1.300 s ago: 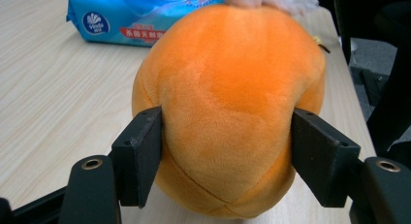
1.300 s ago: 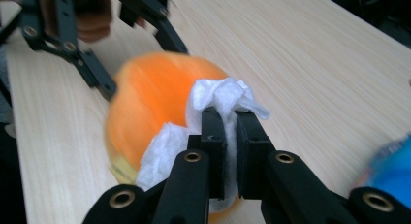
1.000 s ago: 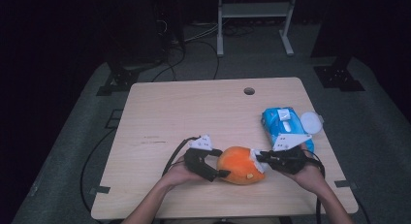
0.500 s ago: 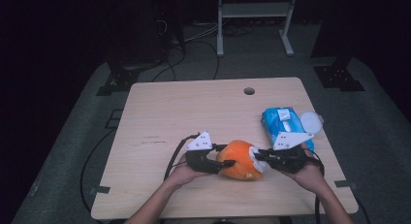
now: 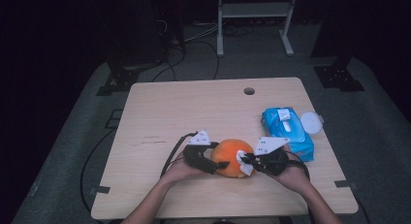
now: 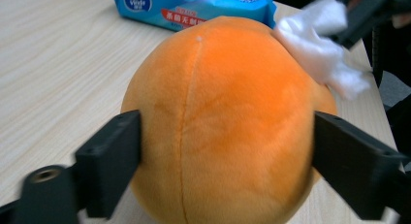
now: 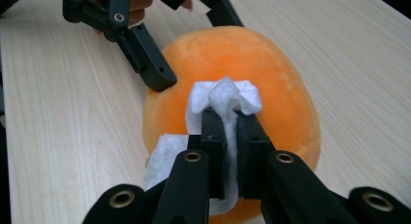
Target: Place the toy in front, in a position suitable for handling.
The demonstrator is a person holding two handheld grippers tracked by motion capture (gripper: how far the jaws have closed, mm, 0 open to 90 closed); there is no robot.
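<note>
Meanwhile, the right hand-held gripper point(image 7: 225, 118) pinched a white wet wipe point(image 7: 223, 99) against a round orange plush toy point(image 6: 223, 122), which the left hand-held gripper point(image 6: 225, 158), jaws just reopening, clasped beside a blue "Vinda" wipes packet point(image 6: 194, 6).

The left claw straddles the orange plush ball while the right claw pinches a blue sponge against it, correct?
Not quite. The right claw pinches a white wet wipe, not a blue sponge, and presses it against the orange plush ball; the right gripper view shows this. The only blue thing is the pack of wipes lying on the table. The left claw does straddle the ball.
</note>
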